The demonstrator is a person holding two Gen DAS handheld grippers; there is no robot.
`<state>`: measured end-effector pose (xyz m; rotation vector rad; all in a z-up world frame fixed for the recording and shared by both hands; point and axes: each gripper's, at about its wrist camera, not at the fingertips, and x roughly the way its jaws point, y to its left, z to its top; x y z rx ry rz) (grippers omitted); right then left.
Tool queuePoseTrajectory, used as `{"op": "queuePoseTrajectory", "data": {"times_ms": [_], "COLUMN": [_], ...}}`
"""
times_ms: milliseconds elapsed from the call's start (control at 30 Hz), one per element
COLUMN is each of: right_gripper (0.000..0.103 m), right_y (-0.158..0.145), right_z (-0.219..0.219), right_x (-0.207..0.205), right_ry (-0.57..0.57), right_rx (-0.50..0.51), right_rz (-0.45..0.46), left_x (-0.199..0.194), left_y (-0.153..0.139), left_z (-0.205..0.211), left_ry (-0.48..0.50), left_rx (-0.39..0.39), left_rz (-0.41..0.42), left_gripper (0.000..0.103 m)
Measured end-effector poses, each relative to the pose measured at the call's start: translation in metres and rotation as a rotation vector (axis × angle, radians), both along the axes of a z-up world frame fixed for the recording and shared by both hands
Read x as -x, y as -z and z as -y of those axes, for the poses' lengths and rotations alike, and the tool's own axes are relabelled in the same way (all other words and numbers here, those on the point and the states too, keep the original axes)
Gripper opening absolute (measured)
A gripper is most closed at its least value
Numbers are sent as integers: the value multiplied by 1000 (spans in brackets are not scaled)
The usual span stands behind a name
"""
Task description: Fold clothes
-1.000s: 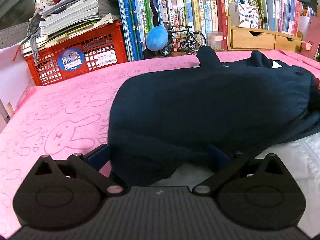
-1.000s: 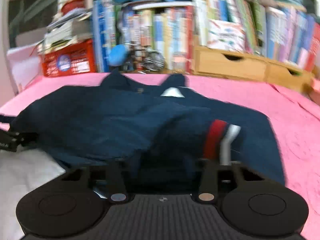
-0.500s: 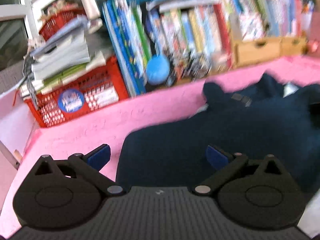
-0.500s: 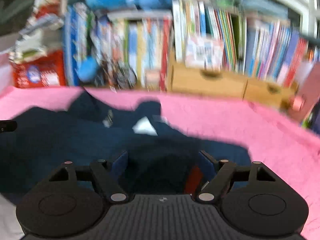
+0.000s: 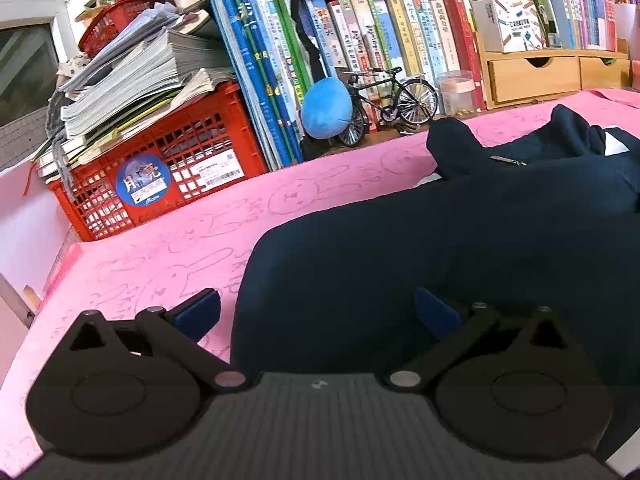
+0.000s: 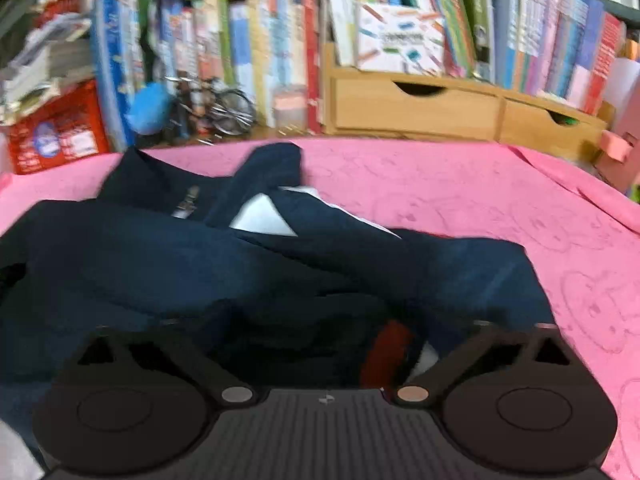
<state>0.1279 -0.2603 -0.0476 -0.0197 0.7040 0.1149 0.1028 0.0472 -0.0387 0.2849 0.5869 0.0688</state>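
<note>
Garment (image 5: pixel 440 248) on blanket (image 5: pixel 160 264), crate (image 5: pixel 160 176) behind-left, toy bicycle (image 5: pixel 390 104) and books (image 5: pixel 360 52) behind

A dark navy fabric garment (image 5: pixel 440 248) is showing a red-and-white striped cuff (image 6: pixel 394 350) at lower centre. A pink cloth with outlined rabbit drawings (image 5: pixel 168 264) is lying beneath. At left, a red plastic lattice crate (image 5: pixel 160 184) is wearing a round blue sticker.

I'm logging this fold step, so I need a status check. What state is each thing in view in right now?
Navy garment: partly folded, rumpled, lying on the pink cloth.
Left gripper: open, nothing between its fingers.
Right gripper: open; fingertips lost against the dark fabric.
Wooden drawers: both closed.
Red crate: full, papers piled above its rim.
</note>
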Motion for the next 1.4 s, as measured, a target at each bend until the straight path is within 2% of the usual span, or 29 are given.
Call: {"op": "queuePoseTrajectory", "data": {"times_ms": [267, 333, 400, 500, 567, 667, 733, 800, 900, 1000, 1100, 1133, 1200, 1267, 1367, 1400], "right_gripper": [103, 99, 103, 103, 103, 103, 103, 103, 103, 103, 103, 103, 103, 103, 103, 103], "right_y": [-7, -18, -33, -46, -44, -32, -26, -21, -14, -35, -57, -60, -60, -60, -46, -42], "right_z": [1, -7, -28, -71, -97, -111, -93, -76, -49, -16, 19, 31, 60, 88, 121, 130], "right_x": [12, 26, 56, 91, 103, 106, 106, 105, 104, 119, 131, 127, 107, 87, 59, 50], "right_ry": [13, 19, -89, -268, -331, -375, -343, -311, -263, -216, -156, -121, -33, 47, 94, 109], "right_rx": [-4, 0, -7, 8, 52, 88, 52, 15, -40, -89, -105, -96, -107, -128, -252, -282], "right_rz": [-14, 29, 132, 201, 189, 132, 92, 52, -3, 52, 151, 181, 150, 117, 36, 14], "left_x": [40, 59, 79, 87, 80, 70, 75, 79, 88, 108, 119, 114, 89, 56, 6, -7], "left_y": [-8, -19, -32, -35, -26, -4, 2, 1, -4, -21, -53, -61, -73, -69, -57, -51], "left_z": [-35, -34, -26, -5, 9, 14, 4, -8, -16, -22, -41, -48, -64, -73, -86, -87], "left_ry": [-149, -151, -86, 21, 42, -6, -4, -17, -20, 13, 76, 77, 51, 12, -40, -53], "left_rx": [-4, 1, 52, 72, 30, -63, -41, -9, -25, -34, 41, 78, 151, 192, 239, 232], "left_rz": [-21, 13, 49, 50, 18, -38, -16, -26, -42, -33, 26, 33, 26, -17, -89, -106], "left_gripper": [103, 103, 103, 103, 103, 103, 103, 103, 103, 103, 103, 103, 103, 103, 103, 103]}}
